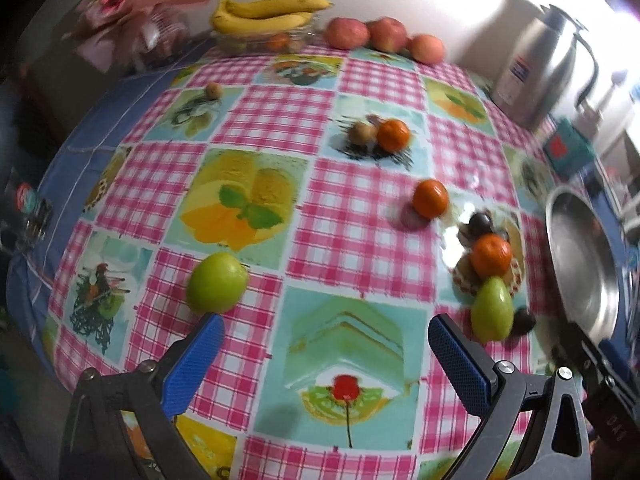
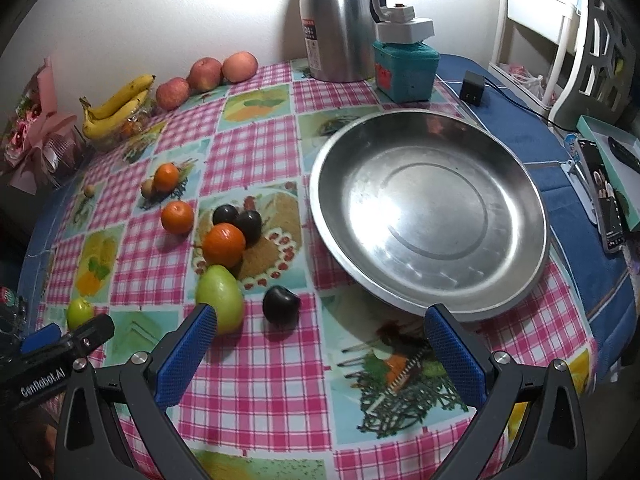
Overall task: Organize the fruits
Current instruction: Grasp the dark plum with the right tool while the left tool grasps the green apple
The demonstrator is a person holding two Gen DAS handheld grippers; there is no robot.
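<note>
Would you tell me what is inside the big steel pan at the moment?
Nothing shows inside the steel pan: its bare, shiny bottom is visible in the right wrist view, and all the fruit still lies on the tablecloth. What lies under the pan is covered.

My left gripper (image 1: 326, 344) and right gripper (image 2: 320, 336) match: black angular arms, silver screws, blue textured pads (image 2: 184, 356); white "GenRobot.AI" lettering at nine o'clock.

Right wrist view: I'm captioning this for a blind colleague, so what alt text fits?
Open blue-padded tongs hover over a pink checked tablecloth, facing an empty steel pan. To its left lie oranges, dark plums and a green fruit.
</note>
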